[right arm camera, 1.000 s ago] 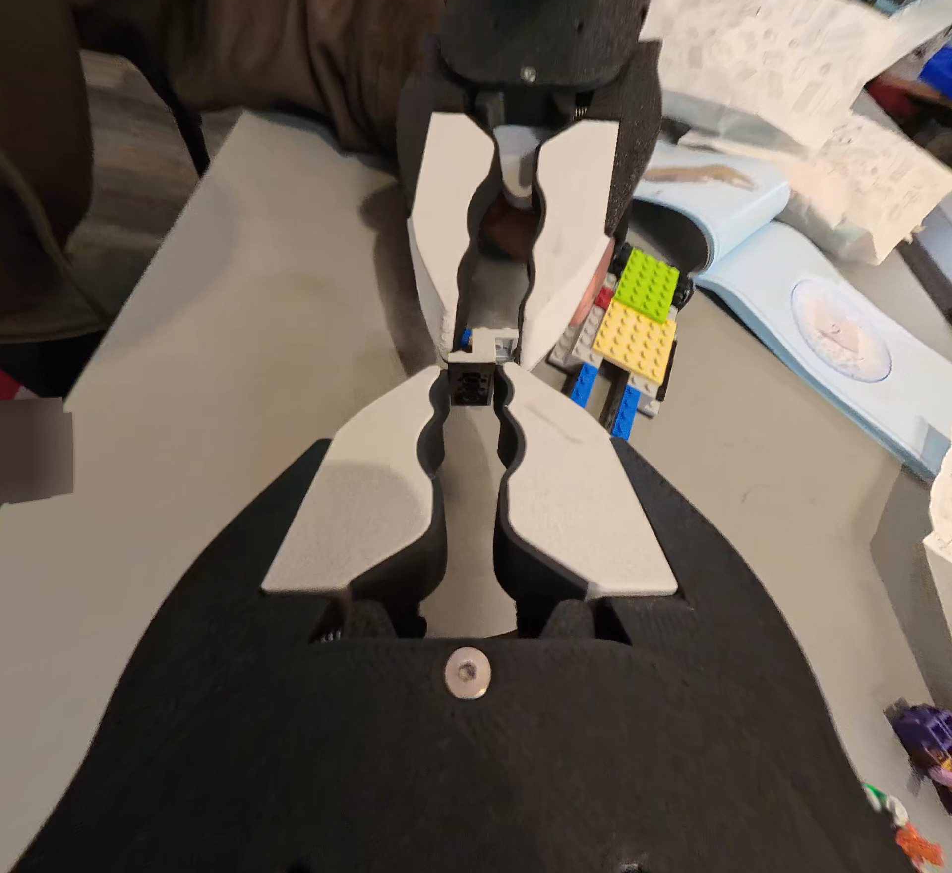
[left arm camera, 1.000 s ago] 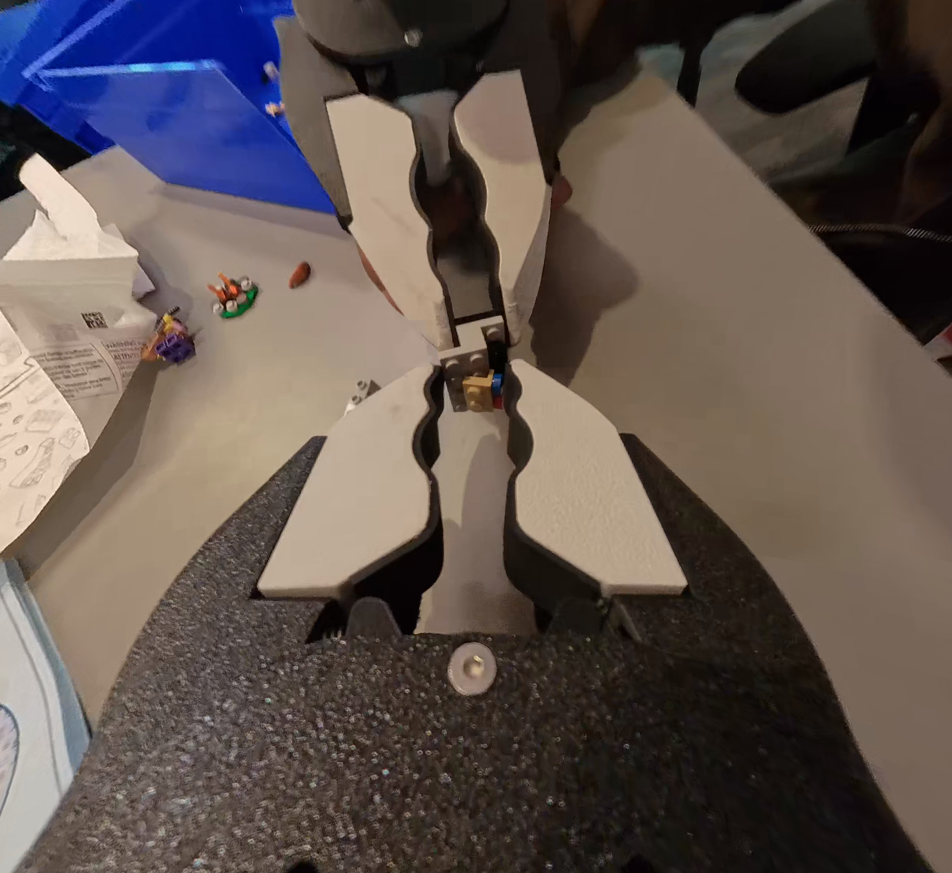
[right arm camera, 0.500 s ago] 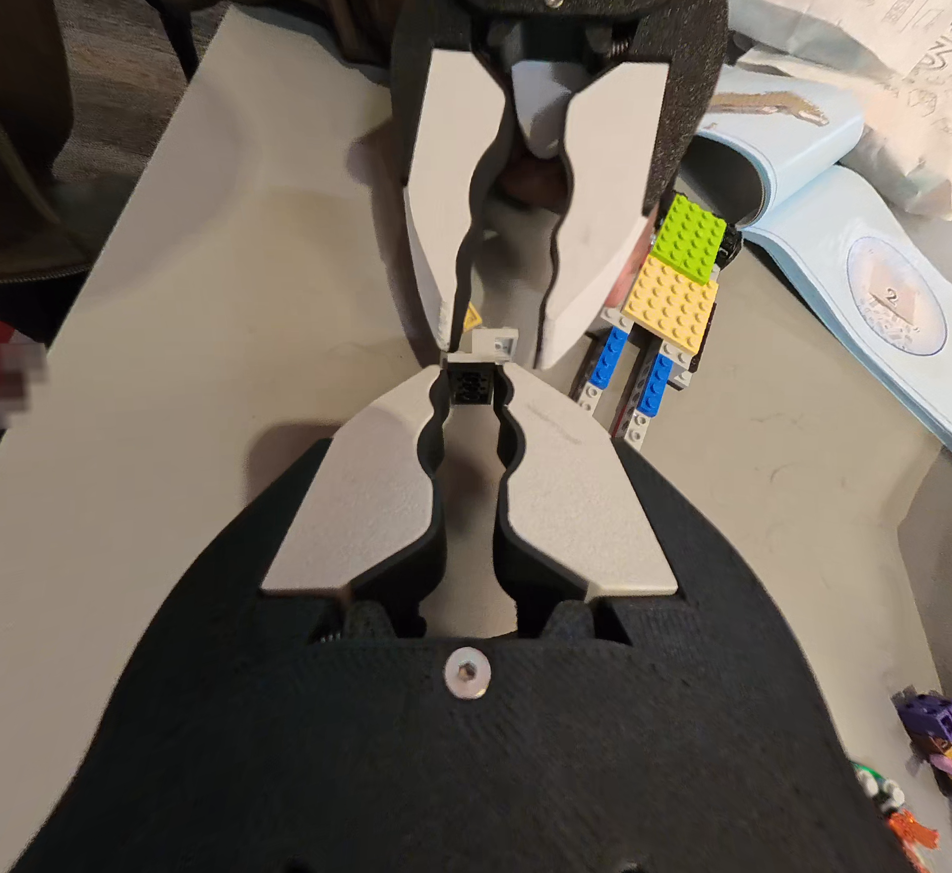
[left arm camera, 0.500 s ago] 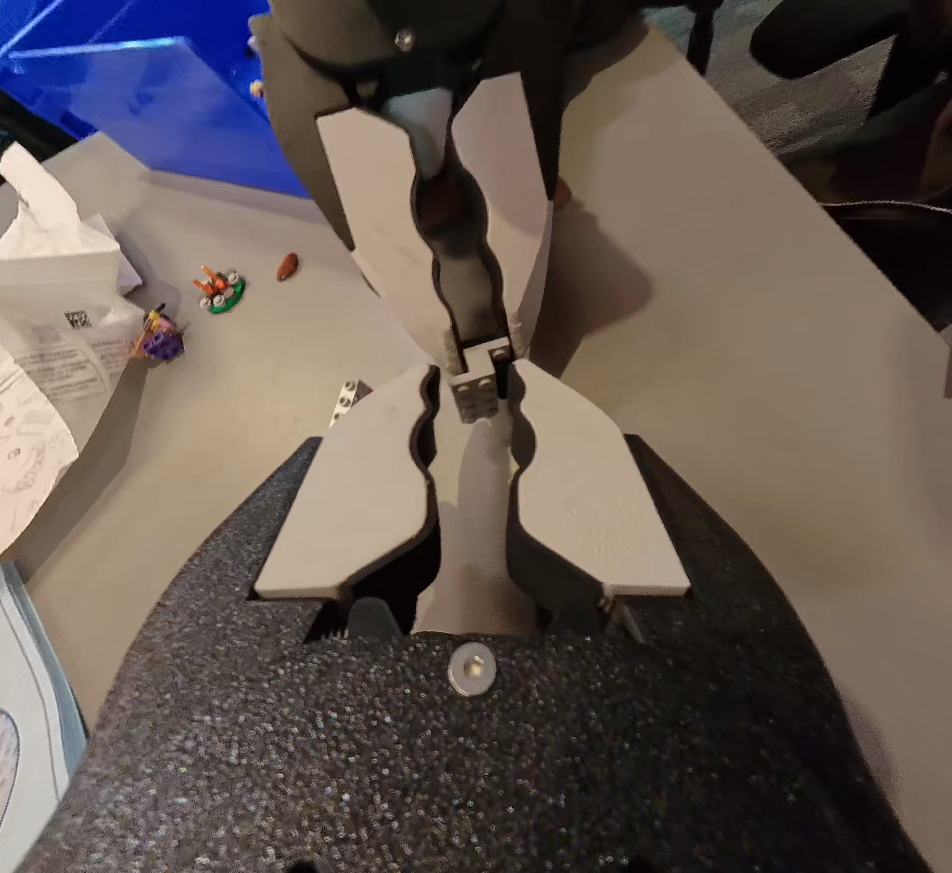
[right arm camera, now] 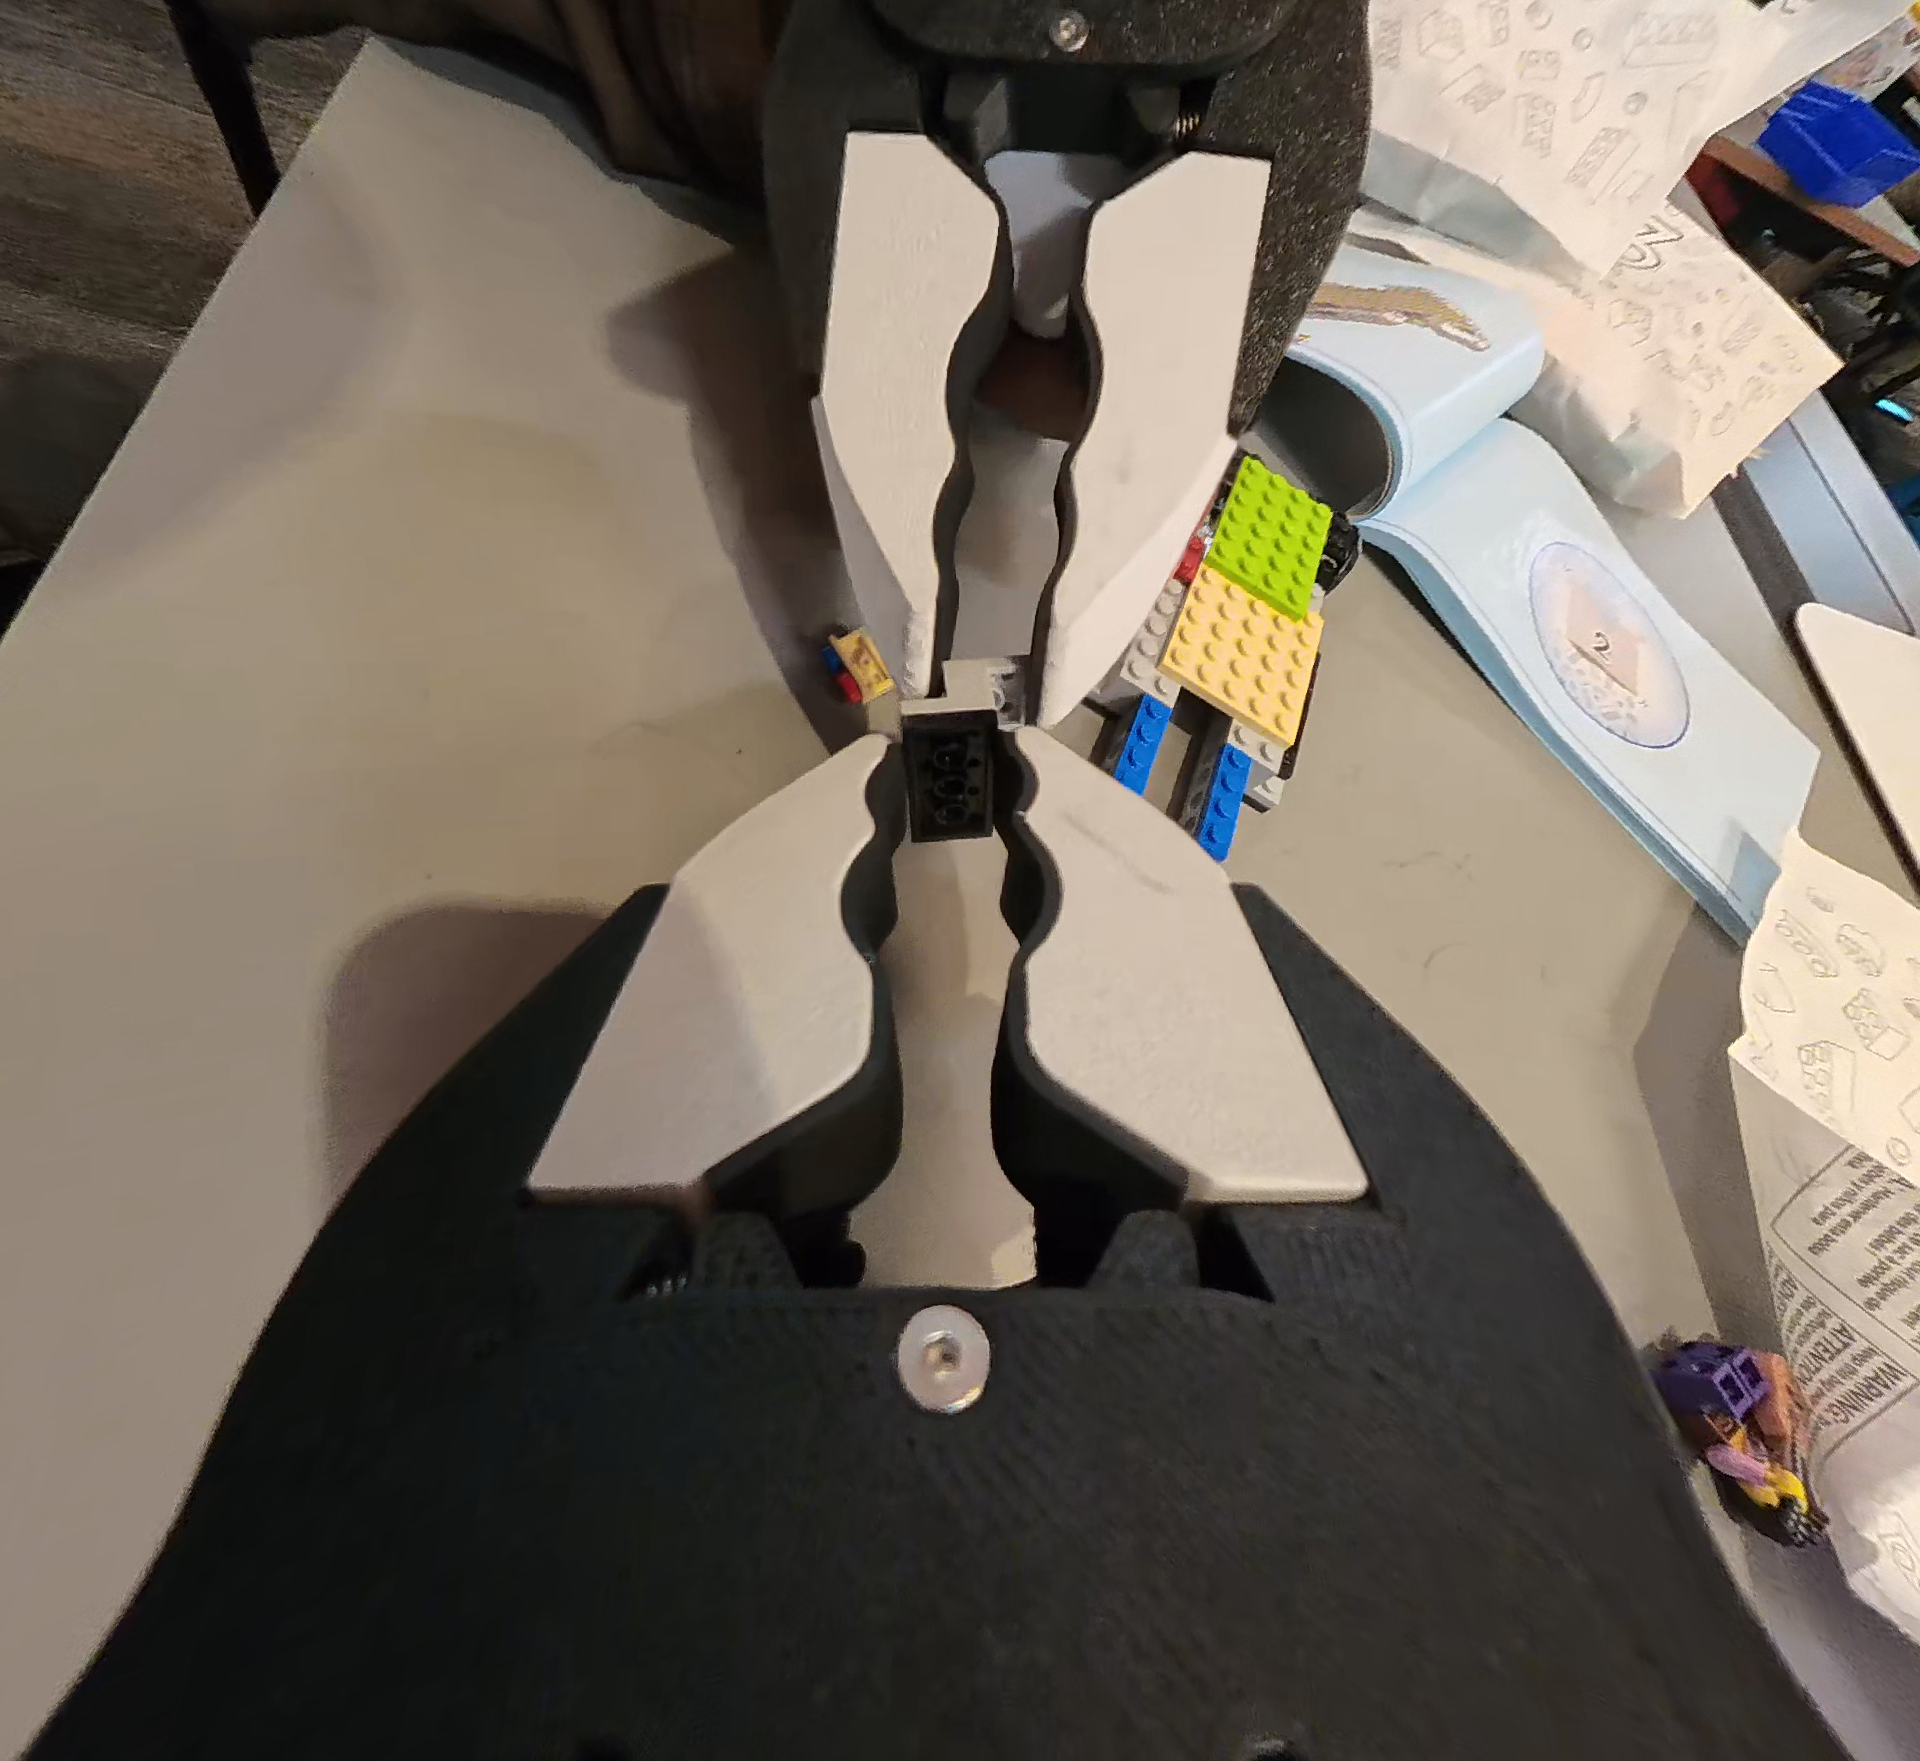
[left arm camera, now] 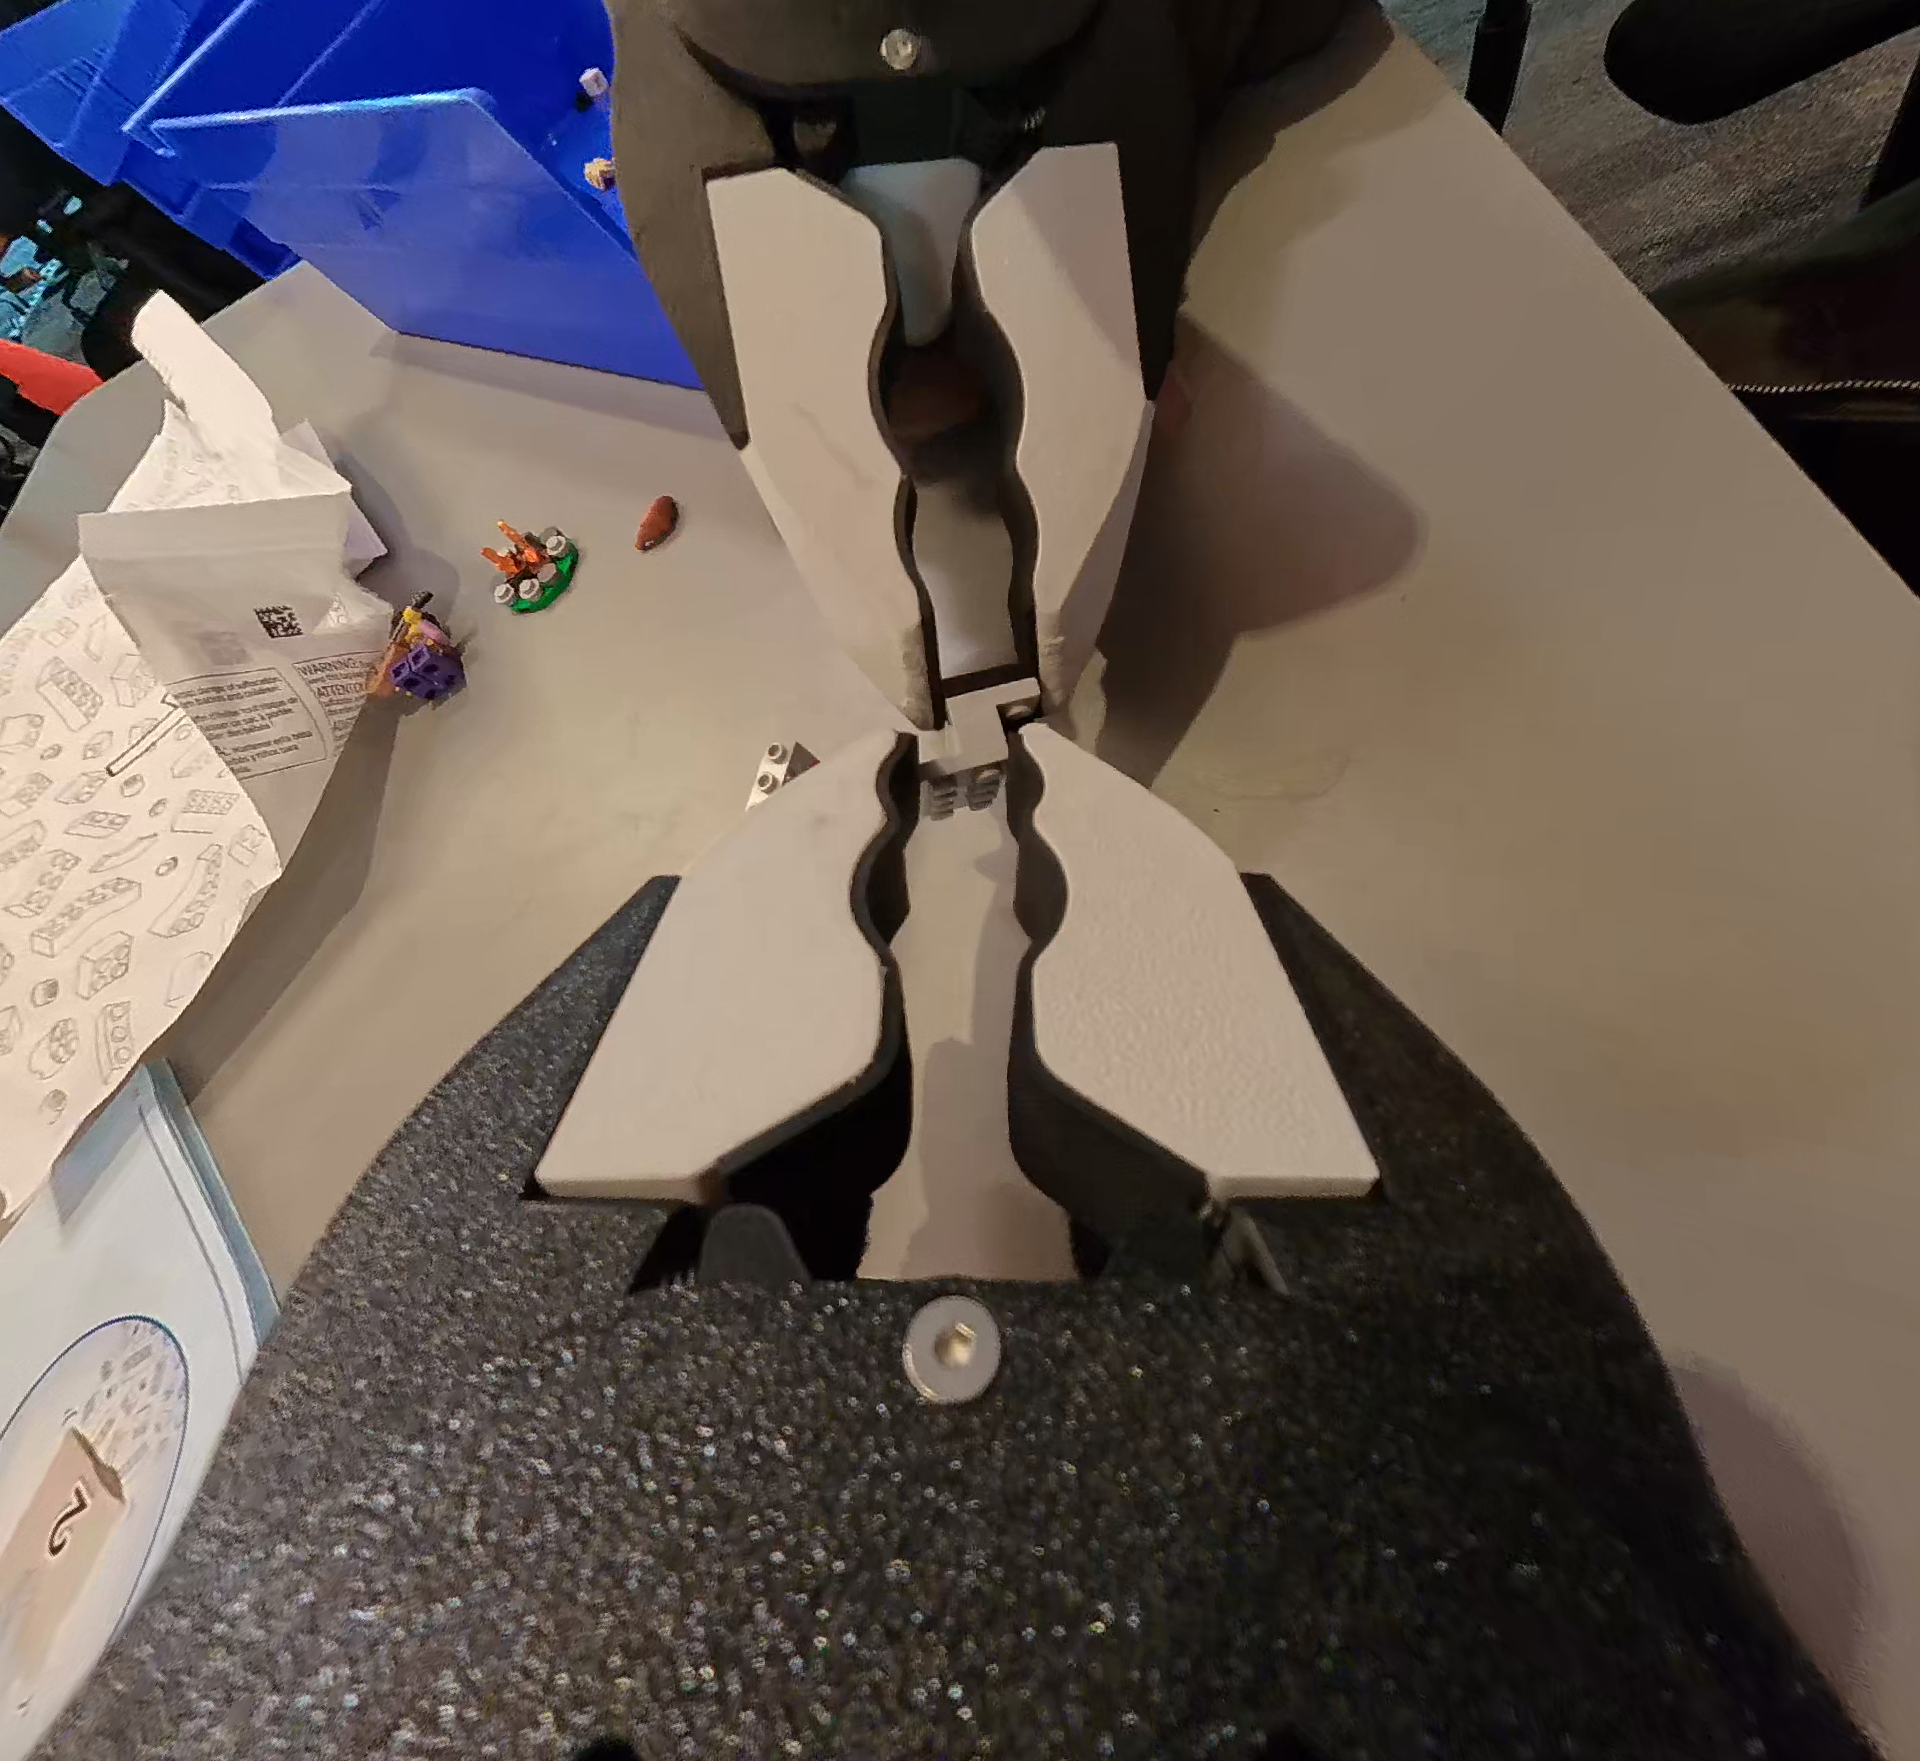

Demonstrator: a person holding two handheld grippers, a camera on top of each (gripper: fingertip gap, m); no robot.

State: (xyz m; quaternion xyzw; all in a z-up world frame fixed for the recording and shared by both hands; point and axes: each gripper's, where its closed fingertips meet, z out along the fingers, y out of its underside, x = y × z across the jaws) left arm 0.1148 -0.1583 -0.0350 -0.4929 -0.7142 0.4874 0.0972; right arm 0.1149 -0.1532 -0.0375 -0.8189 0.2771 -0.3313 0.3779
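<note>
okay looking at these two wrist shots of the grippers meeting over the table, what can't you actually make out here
- Left wrist view: how the grey brick piece joins the piece in the right gripper; the fingertips crowd it.
- Right wrist view: most of the brick build, hidden behind the left gripper.
- Right wrist view: the top of the black brick; only its hollow underside shows.
- Left wrist view: the booklet, cut by the left edge.
- Left wrist view: contents of the blue bins, too small.
</note>
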